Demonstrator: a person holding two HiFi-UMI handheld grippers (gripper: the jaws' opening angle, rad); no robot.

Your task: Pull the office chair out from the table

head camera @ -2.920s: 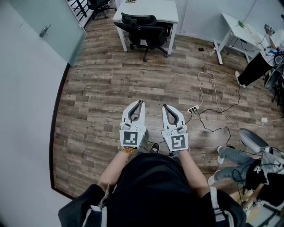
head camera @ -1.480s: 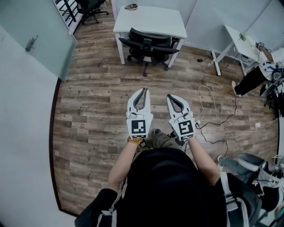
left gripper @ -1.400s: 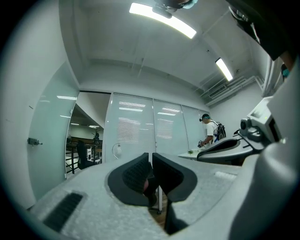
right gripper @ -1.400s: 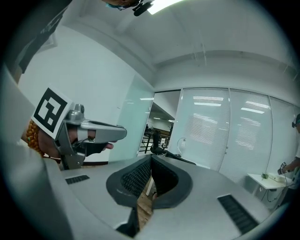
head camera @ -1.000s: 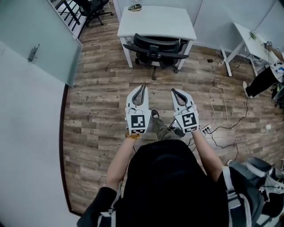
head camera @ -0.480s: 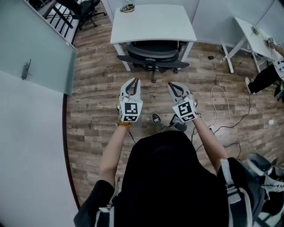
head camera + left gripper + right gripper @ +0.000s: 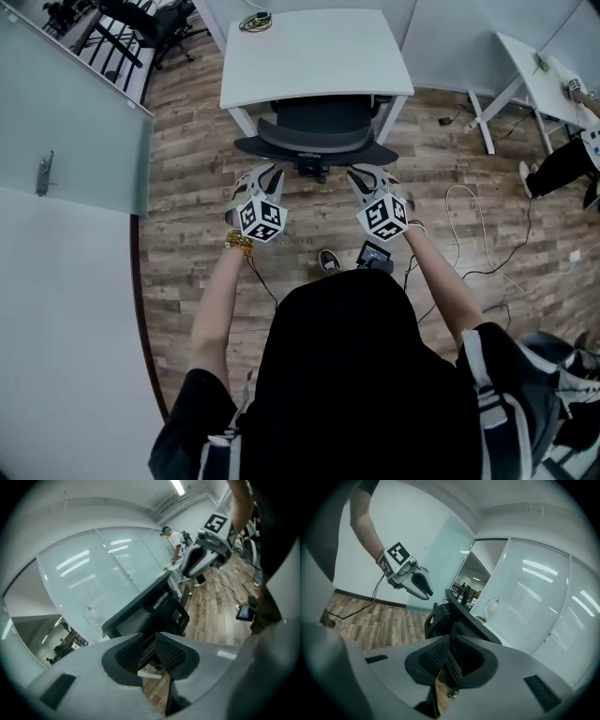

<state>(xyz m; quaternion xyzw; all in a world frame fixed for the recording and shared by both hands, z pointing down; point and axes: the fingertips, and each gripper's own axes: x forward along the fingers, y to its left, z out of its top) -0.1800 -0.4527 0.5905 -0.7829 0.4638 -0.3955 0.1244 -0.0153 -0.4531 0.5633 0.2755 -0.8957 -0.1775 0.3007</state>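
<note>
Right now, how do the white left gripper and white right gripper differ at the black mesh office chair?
The left gripper has its jaws slightly apart, having just been opening, with nothing between them; the right gripper has its jaws closed together. The left gripper is by the left end of the black mesh office chair, the right gripper by its right end. Both point at it, gripping nothing.
</note>
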